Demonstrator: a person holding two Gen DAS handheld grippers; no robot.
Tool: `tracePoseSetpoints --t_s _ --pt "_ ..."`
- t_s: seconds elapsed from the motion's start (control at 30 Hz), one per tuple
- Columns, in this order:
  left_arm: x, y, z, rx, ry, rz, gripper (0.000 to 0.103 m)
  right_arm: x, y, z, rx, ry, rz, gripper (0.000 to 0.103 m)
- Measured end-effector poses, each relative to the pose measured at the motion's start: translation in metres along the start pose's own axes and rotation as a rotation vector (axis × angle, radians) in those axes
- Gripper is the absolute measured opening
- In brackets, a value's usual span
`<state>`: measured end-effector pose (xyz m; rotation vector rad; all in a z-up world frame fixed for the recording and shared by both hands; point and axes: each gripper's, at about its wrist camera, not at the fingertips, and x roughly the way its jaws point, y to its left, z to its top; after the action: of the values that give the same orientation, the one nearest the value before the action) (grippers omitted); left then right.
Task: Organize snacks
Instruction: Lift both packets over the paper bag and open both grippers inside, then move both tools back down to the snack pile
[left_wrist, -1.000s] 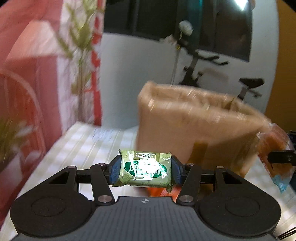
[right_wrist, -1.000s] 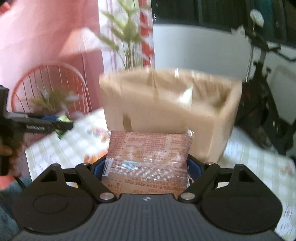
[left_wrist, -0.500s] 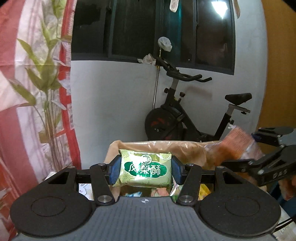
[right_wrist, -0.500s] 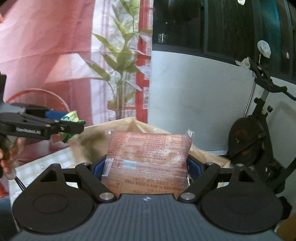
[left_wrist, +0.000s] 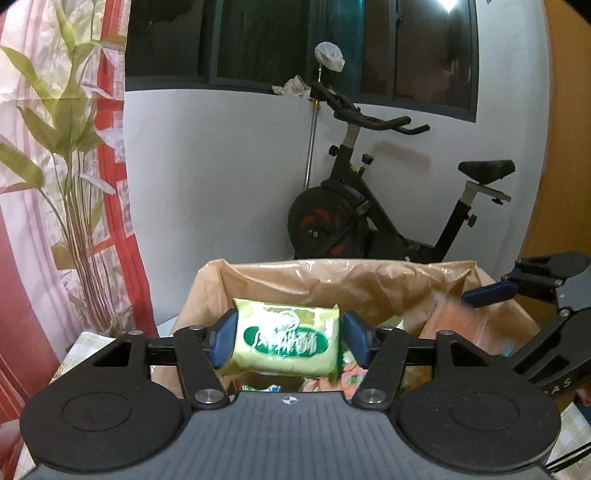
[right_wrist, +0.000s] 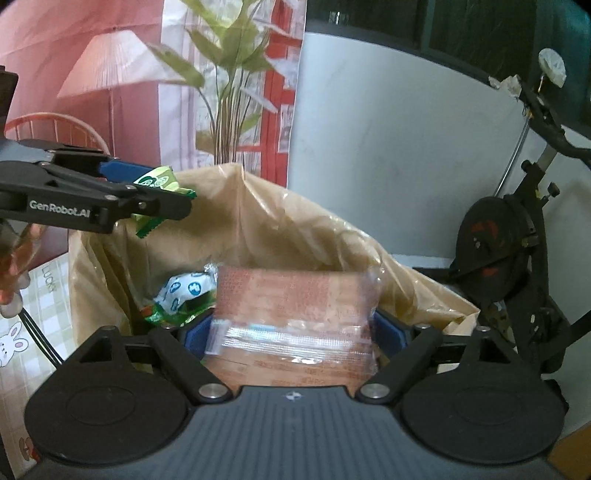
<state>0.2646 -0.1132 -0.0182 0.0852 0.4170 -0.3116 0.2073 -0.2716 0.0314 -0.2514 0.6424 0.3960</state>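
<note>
Left gripper (left_wrist: 288, 338) over brown bag (left_wrist: 369, 280) mouth, jaws just widening, gap at right pad, green snack pack (left_wrist: 286, 341) between, loose. Right gripper (right_wrist: 295, 332) at 3 o'clock, jaws just spreading, blurred orange snack pack (right_wrist: 295, 314) between, grip unclear. Blue-white packet (right_wrist: 184, 290) inside bag. Checked bench (right_wrist: 40, 295) below.

Black exercise bike (left_wrist: 369, 206) parked against a pale wall (left_wrist: 221, 177), under a dark window (left_wrist: 295, 40) — crumpled tissue (left_wrist: 330, 56) on its handlebar. Red curtain (left_wrist: 44, 147) printed with green bamboo-like leaves at left. Checked tablecloth (right_wrist: 33, 314) with a rabbit drawing — lower left.
</note>
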Motion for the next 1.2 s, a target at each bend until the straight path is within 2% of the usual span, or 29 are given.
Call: tracePoseSetpoints --t_s 0.13,0.23,0.7,0.9,1.2 --pt "-0.005 0.003 -0.002 -0.005 -0.003 0.004 0.074 -0.006 0.002 0.001 0.008 -0.011 -0.014 0.094" --pt "-0.013 0.004 -0.001 -0.003 -0.009 0.009 0.078 -0.013 -0.001 0.000 0.044 -0.019 -0.018 0.094" --pt "-0.069 0.021 -0.009 -0.007 -0.001 0.038 0.079 -0.060 0.020 -0.008 0.099 -0.072 -0.056 0.094" --pt "-0.098 0.031 -0.026 -0.025 0.005 0.050 0.079 -0.085 0.042 -0.015 0.119 -0.110 -0.052 0.094" --pt "-0.135 0.036 -0.067 -0.023 0.013 0.066 0.079 -0.109 0.082 -0.031 0.110 -0.150 -0.035 0.094"
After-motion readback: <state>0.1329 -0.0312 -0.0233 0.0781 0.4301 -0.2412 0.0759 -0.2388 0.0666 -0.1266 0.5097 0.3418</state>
